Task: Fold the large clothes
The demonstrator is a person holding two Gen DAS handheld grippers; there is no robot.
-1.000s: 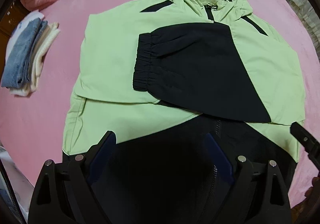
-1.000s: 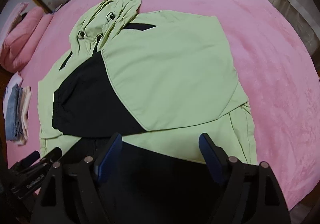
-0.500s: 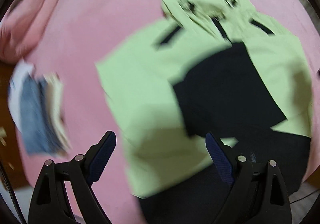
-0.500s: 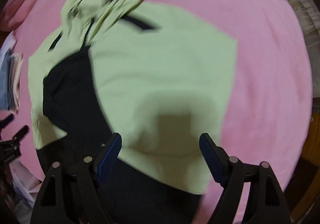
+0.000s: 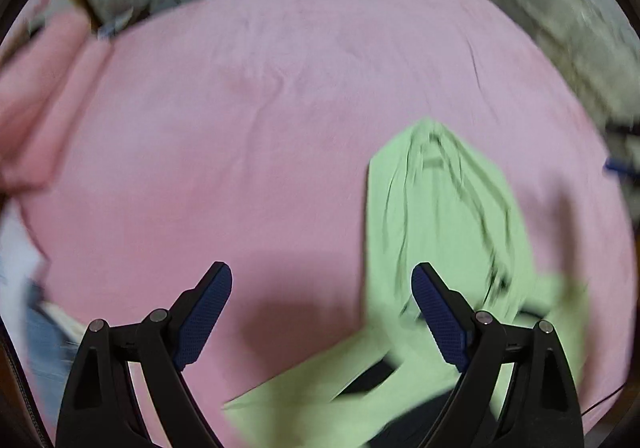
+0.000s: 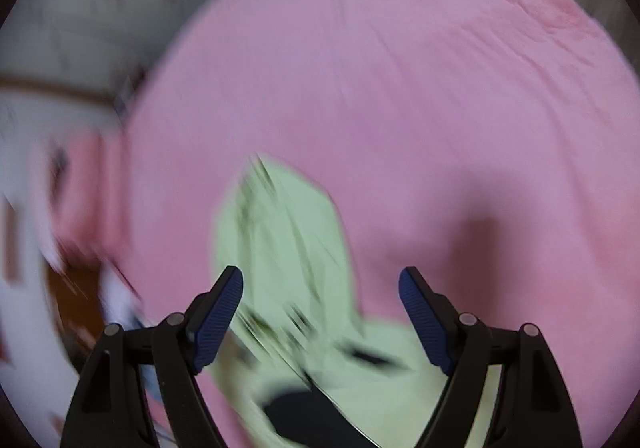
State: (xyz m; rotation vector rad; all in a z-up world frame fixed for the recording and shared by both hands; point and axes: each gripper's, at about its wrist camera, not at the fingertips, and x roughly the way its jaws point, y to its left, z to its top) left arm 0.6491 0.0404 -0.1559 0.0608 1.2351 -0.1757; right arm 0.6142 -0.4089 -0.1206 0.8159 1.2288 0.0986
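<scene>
Both cameras have swung forward along the jacket within a second, from its dark hem to the hood end, and both views are now blurred by motion.

Left wrist view: the left gripper (image 5: 322,312) hangs spread wide and empty over the pink bedspread (image 5: 260,119). The green jacket (image 5: 436,348) lies flat on the bed, ahead and to the right of the fingers, its hood (image 5: 444,191) pointing away.

Right wrist view: the right gripper (image 6: 320,316) is likewise parted, gripping nothing, with the hood (image 6: 280,232) directly ahead between its fingers, slightly left.

Thin, light shell fabric, probably slippery, will likely slump once lifted; pinching the hood's outer edge on each side seems the best hold.
</scene>
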